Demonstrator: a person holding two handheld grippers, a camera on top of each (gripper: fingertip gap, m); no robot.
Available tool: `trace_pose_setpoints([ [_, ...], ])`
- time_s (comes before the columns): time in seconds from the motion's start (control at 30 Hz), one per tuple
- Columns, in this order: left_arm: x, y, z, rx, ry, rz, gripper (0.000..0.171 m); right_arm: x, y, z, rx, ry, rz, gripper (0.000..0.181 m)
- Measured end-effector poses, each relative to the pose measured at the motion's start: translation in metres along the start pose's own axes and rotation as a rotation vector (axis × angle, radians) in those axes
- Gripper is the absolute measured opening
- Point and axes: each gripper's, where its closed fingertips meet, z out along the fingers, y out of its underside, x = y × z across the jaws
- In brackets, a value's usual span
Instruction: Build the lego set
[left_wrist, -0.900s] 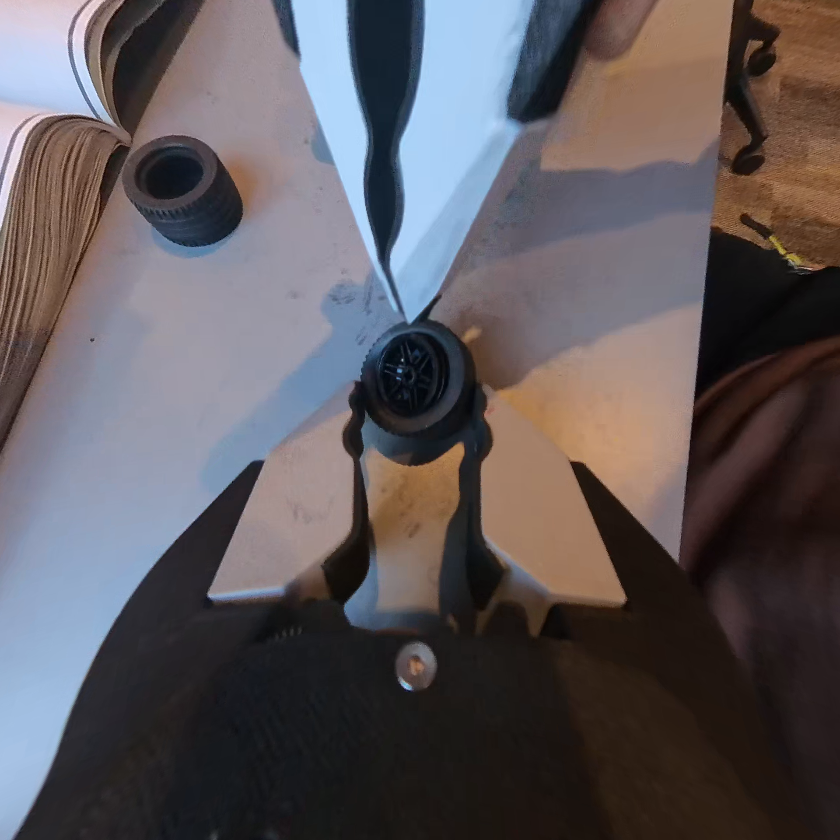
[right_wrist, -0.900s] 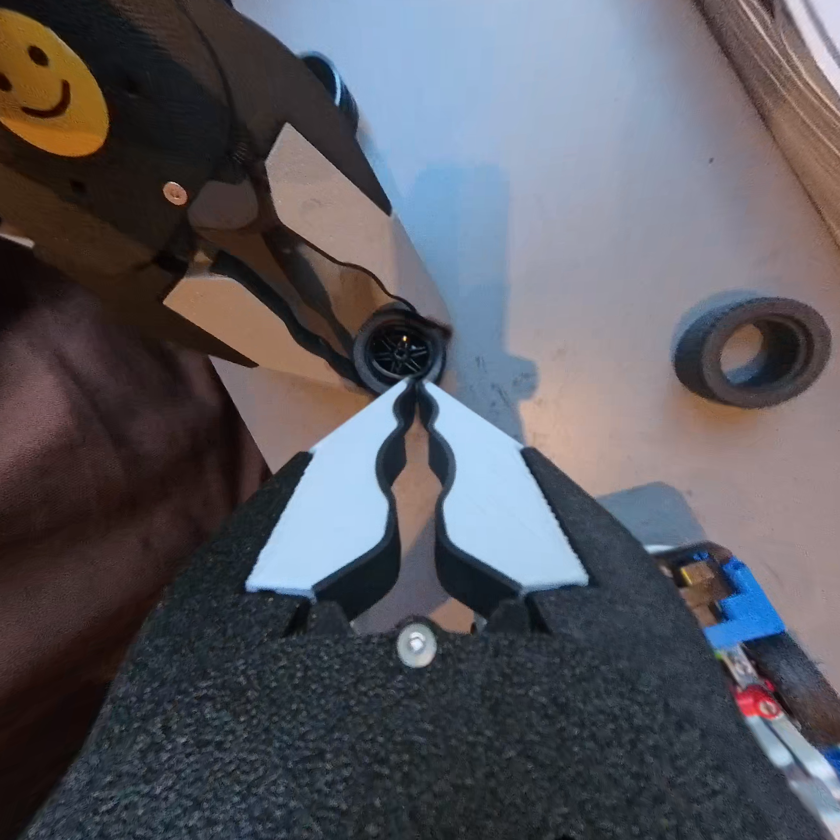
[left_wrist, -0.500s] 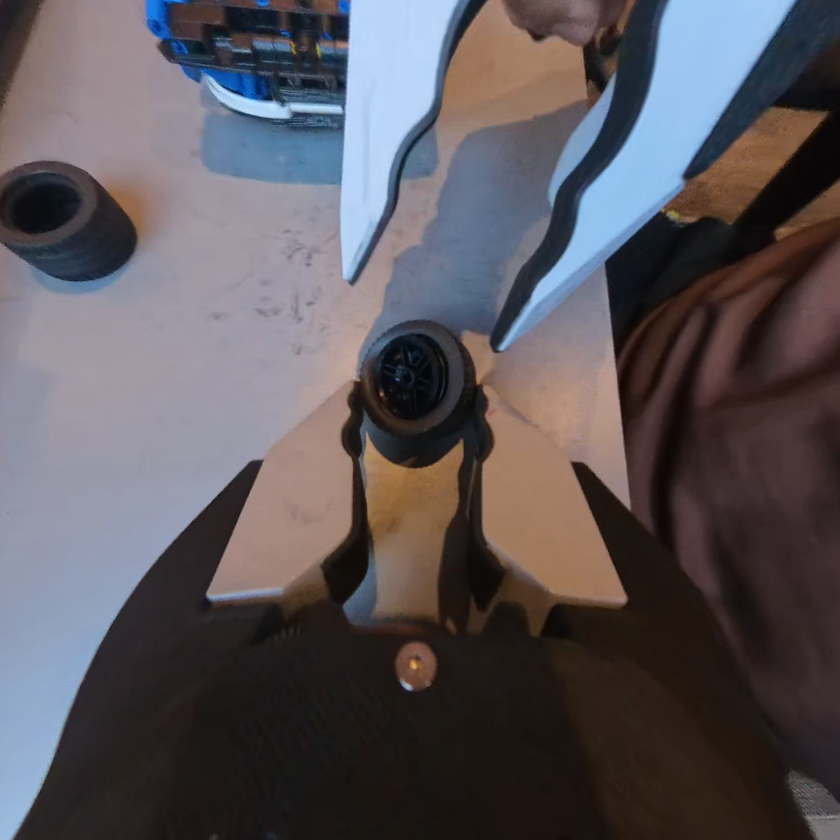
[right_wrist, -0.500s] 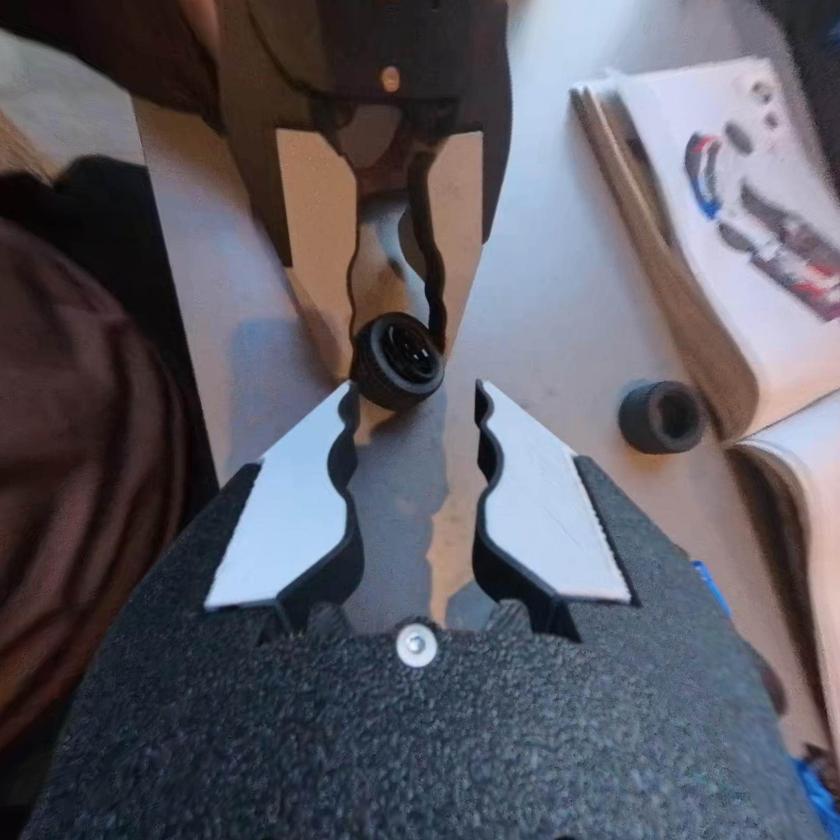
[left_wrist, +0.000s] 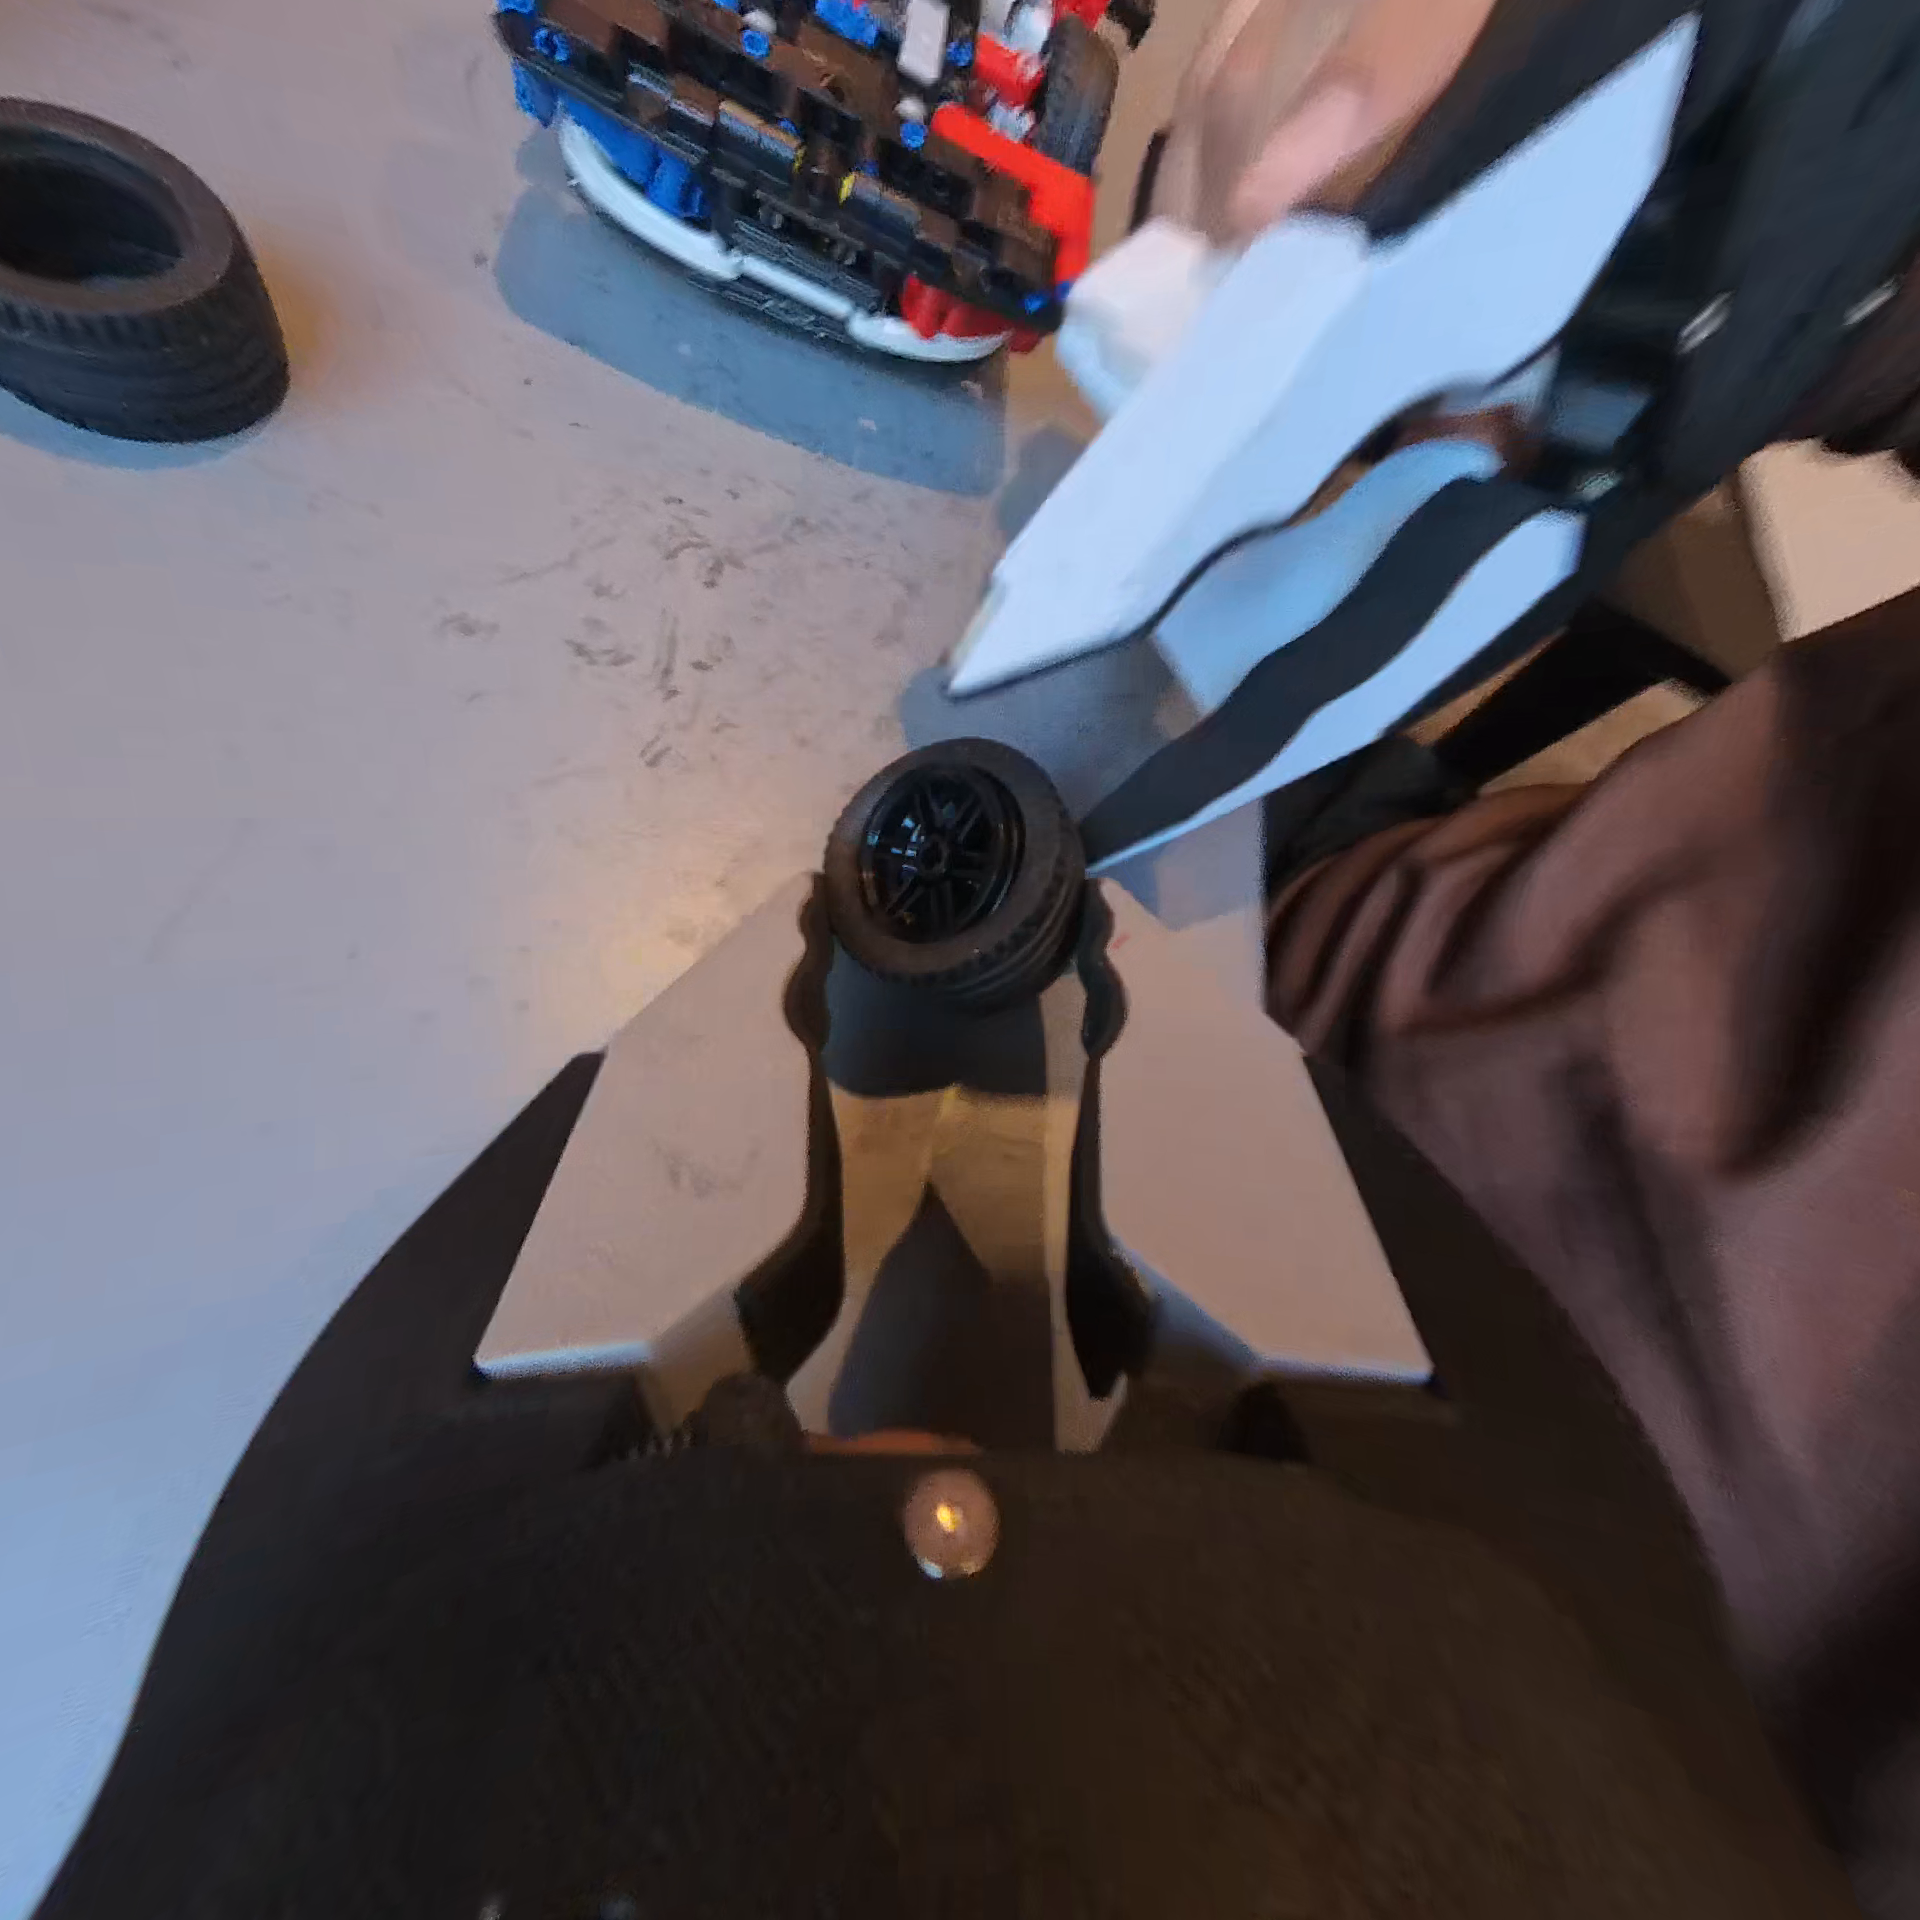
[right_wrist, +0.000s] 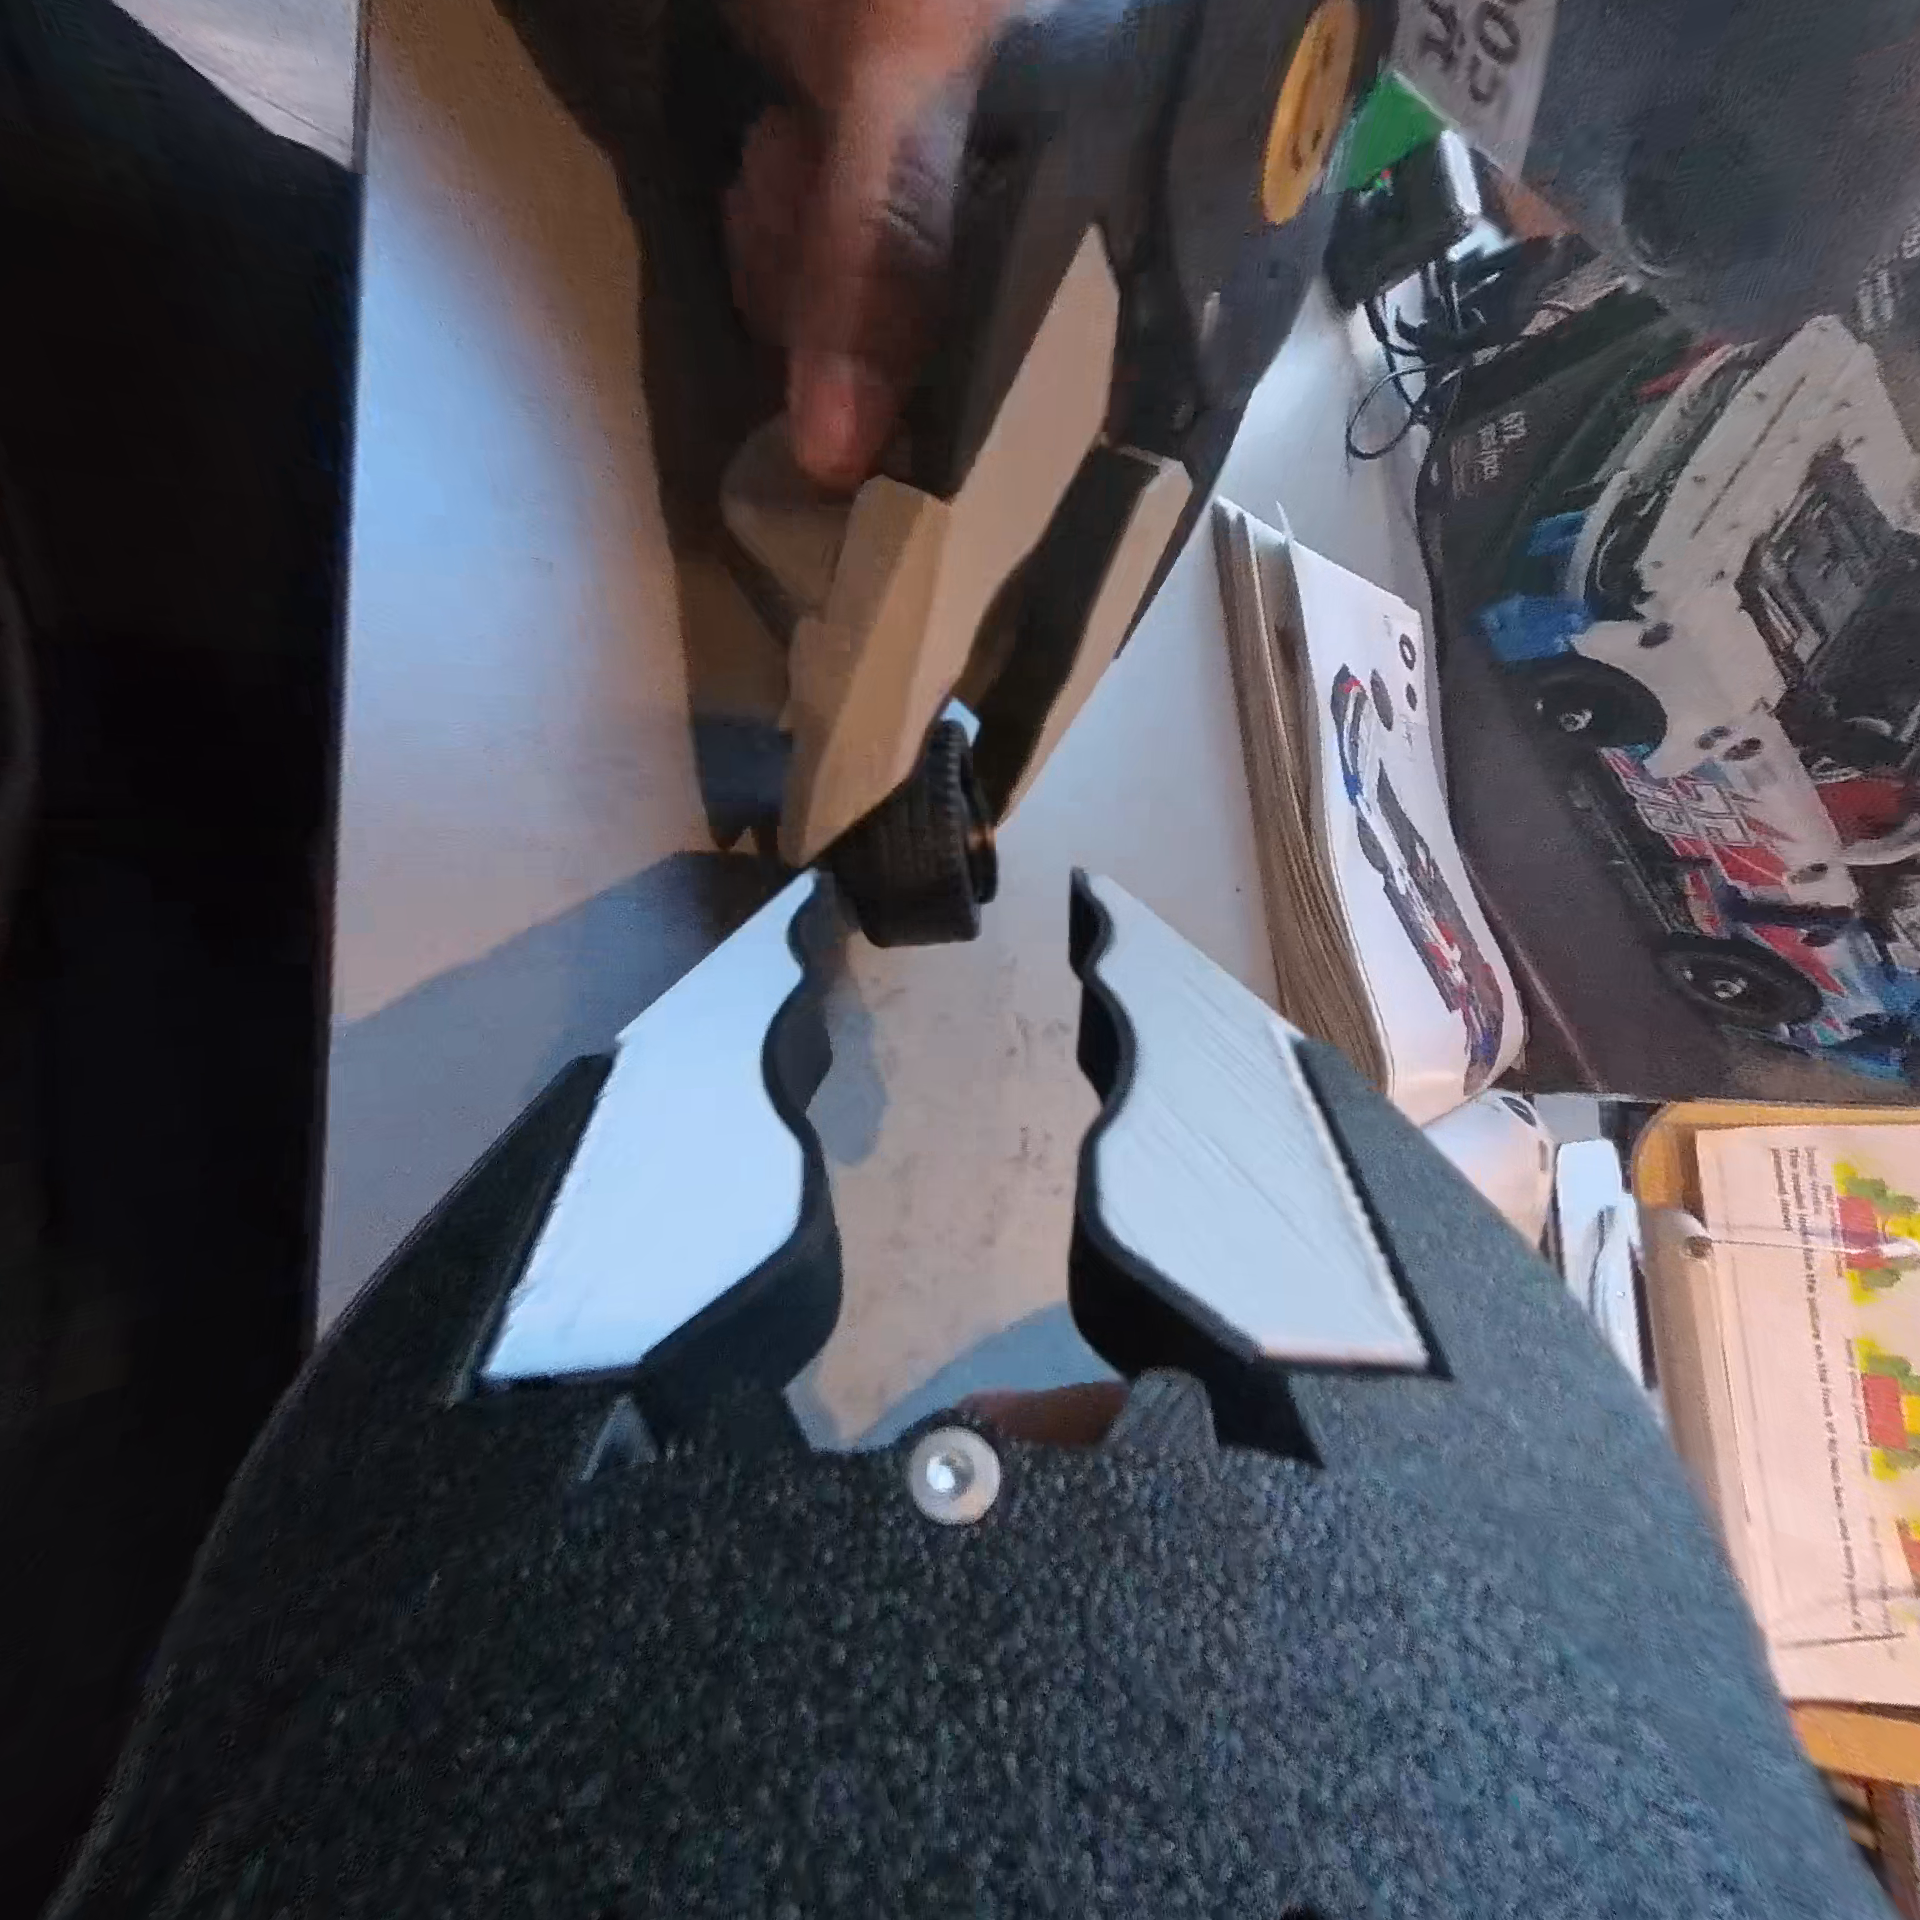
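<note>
My left gripper (left_wrist: 951, 914) is shut on a small black wheel with a tyre (left_wrist: 945, 857), held just above the white table (left_wrist: 364, 727). My right gripper (right_wrist: 945, 883) is open, and the same wheel (right_wrist: 920, 831) sits just beyond its fingertips, nearer the left one. In the left wrist view the right gripper (left_wrist: 1023, 774) comes in from the upper right, one tip right beside the tyre. A partly built car model (left_wrist: 831, 166) in blue, black, red and white lies at the far side. A loose black tyre (left_wrist: 114, 281) lies at the far left.
An open instruction booklet (right_wrist: 1361, 831) lies on the table to the right in the right wrist view, with the set's box (right_wrist: 1714, 644) beyond it. The table edge and a person's brown clothing (left_wrist: 1610, 1039) are close on the right in the left wrist view.
My right gripper has opened from shut and swung round to the side of the wheel. My left gripper has kept hold of the wheel while turning toward the car model.
</note>
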Motion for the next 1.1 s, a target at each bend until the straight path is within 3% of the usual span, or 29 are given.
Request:
trace_pose_setpoints([
  [0.07, 0.013, -0.007, -0.001, 0.049, 0.103, -0.072, 0.044, -0.005, 0.002, 0.006, -0.014, 0.011, -0.025, 0.029],
  [0.2, 0.014, -0.01, -0.003, 0.077, 0.085, -0.052, 0.046, -0.002, -0.001, 0.009, -0.002, 0.008, 0.074, 0.025],
  [0.3, 0.006, -0.021, -0.019, 0.197, -0.113, 0.155, 0.049, 0.018, 0.001, 0.003, 0.093, -0.087, 0.513, 0.024],
  [0.4, -0.002, -0.033, -0.03, 0.266, -0.291, 0.29, 0.045, 0.031, -0.006, -0.005, 0.237, -0.301, 0.956, 0.024],
  [0.47, 0.006, -0.041, -0.028, 0.294, -0.238, 0.261, 0.044, 0.03, -0.007, -0.005, 0.253, -0.372, 1.05, 0.023],
  [0.73, 0.02, -0.041, -0.03, 0.361, -0.025, 0.126, 0.028, 0.016, -0.016, -0.011, 0.284, -0.515, 1.144, 0.021],
  [0.83, 0.016, -0.044, -0.031, 0.399, -0.078, 0.09, 0.019, 0.021, -0.012, -0.008, 0.315, -0.471, 1.183, 0.019],
  [0.93, 0.005, -0.045, -0.034, 0.421, -0.157, 0.046, 0.017, 0.028, -0.009, -0.001, 0.31, -0.304, 1.19, 0.018],
  [1.03, -0.008, -0.045, -0.034, 0.405, -0.374, 0.093, 0.011, 0.036, 0.0, 0.007, 0.261, -0.076, 1.173, 0.017],
  [1.1, -0.011, -0.051, -0.038, 0.461, -0.442, 0.065, 0.01, 0.044, 0.001, 0.007, 0.264, 0.003, 1.164, 0.017],
])
